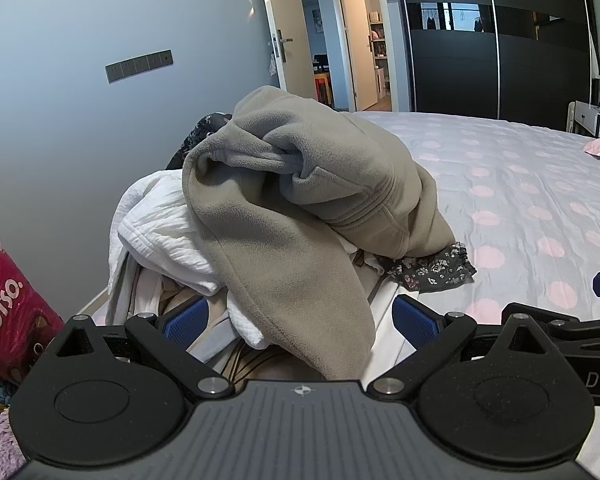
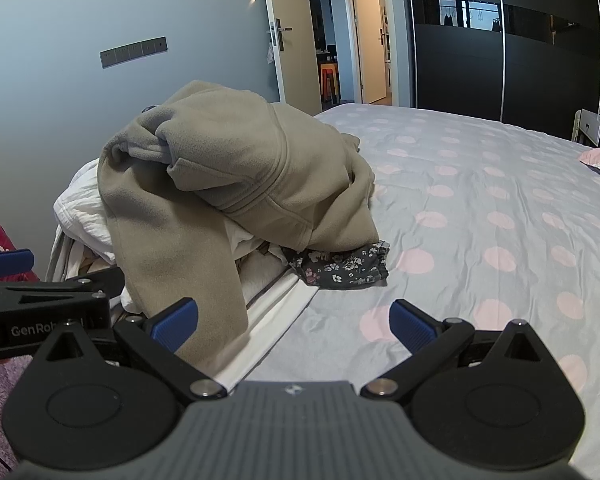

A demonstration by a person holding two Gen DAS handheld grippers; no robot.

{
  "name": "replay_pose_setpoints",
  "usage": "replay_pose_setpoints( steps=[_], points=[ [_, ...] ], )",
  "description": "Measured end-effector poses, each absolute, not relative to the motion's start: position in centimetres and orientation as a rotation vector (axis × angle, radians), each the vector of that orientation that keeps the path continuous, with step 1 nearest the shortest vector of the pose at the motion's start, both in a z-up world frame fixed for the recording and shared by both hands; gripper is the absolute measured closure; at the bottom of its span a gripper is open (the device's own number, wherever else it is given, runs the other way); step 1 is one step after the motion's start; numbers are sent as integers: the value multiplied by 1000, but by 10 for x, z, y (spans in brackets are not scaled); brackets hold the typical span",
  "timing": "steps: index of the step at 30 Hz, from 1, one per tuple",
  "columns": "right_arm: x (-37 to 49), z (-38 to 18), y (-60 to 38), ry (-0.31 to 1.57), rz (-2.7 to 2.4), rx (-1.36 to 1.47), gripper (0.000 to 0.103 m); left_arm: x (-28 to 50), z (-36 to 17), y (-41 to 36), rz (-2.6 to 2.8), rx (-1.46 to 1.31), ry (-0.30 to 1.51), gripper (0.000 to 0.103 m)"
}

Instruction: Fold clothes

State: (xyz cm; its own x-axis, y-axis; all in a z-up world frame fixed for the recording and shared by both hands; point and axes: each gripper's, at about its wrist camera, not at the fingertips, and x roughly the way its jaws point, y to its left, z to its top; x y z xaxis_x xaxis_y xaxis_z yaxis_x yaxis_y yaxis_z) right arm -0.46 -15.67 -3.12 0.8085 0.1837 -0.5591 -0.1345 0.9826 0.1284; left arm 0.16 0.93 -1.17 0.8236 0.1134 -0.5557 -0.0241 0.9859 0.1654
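While both grippers hang with jaws spread and empty, left gripper (image 1: 300,322) facing the heap and right gripper (image 2: 294,322) beside it over bare sheet, the grey-brown fleece (image 1: 300,184) sits crumpled atop a clothes pile at the corner of the dotted bed (image 1: 520,200). Fleece judged soft, bulky, light, non-slip; its hanging flap (image 1: 300,300), possibly a sleeve, is the nearest hold. White garments (image 1: 160,232) and floral fabric (image 1: 436,270) lie beneath and may drag along; a pink bag (image 1: 8,300) stands left.
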Motion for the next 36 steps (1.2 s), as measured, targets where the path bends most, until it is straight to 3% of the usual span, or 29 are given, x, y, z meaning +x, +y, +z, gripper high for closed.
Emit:
replay_pose_setpoints(
  steps=[19,24,27,36],
  points=[
    [19,-52,-146,593,190,55,1,43,-35,34,17,100,653,4],
    [48,-61,-132,599,209,39,1,75,-27,54,41,144,617,5],
    [71,-60,-118,585,234,-8,13,99,-21,69,60,168,595,5],
    [164,-58,-93,533,300,-120,13,171,-17,100,85,199,580,5]
  ],
)
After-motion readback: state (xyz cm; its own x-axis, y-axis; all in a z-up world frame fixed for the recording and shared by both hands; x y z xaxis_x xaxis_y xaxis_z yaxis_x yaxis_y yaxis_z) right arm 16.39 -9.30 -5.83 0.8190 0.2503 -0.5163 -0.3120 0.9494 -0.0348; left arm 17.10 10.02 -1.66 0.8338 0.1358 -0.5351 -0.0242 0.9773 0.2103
